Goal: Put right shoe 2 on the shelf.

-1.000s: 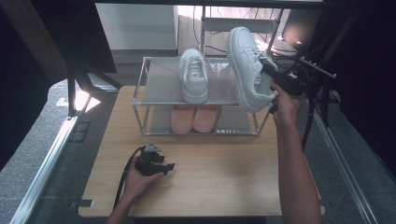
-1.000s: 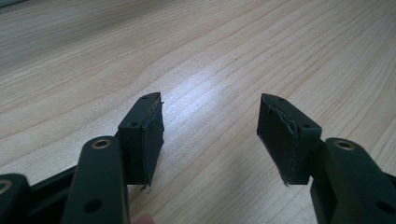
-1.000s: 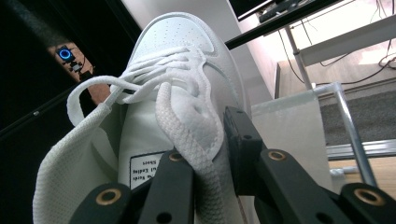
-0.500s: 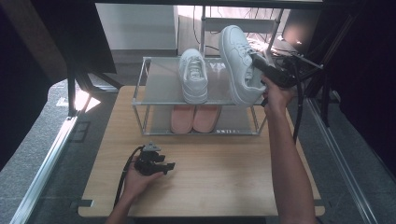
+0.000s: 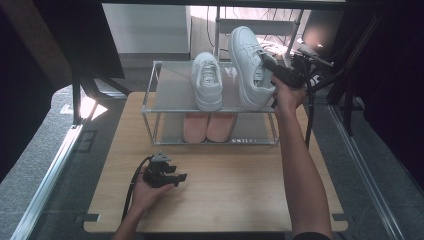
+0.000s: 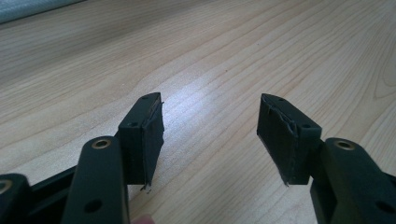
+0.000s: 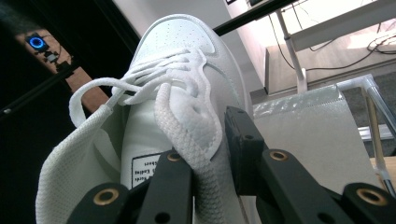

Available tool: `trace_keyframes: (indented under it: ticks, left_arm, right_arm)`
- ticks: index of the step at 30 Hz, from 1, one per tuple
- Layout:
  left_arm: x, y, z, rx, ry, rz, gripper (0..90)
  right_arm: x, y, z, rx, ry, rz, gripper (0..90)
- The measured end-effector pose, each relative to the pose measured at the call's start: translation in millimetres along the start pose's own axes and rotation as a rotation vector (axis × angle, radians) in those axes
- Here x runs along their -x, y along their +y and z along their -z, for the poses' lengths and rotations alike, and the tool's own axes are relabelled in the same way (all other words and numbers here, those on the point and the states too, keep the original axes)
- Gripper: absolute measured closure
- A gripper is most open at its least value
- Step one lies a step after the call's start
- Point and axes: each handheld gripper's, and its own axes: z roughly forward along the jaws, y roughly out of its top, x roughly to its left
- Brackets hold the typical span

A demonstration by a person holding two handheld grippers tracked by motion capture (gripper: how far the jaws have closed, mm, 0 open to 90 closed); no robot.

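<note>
no legible text, tongue label [image 7: 148, 169] blurred

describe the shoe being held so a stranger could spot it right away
On the wooden table stands a two-shelf rack. At the right end of its top shelf is the held white sneaker, gripped at its collar by the right claw. Unlike the other white sneaker lying flat beside it, it is tilted.

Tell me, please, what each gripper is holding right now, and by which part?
The right gripper is shut on a white sneaker, pinching its collar beside the tongue. The left gripper holds nothing; its jaws stand open over the table.
</note>
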Motion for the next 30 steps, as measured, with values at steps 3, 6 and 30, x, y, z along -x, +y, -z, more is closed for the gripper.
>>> trace_keyframes:
  ticks: [3, 6, 30]
  left_arm:
    - [-1.0, 0.1, 0.5, 0.001, -0.004, 0.001, 41.5]
    - [-2.0, 0.2, 2.0, 0.009, -0.004, 0.008, 41.6]
    - [-5.7, 0.4, 7.5, 0.028, -0.01, 0.014, 41.7]
  right_arm:
    - [0.4, -3.2, -4.4, -0.008, -0.007, -0.008, 79.9]
    - [-0.7, -4.8, -9.4, -0.02, -0.021, -0.015, 79.5]
    - [-18.3, -20.9, -66.6, -0.095, -0.128, -0.032, 73.9]
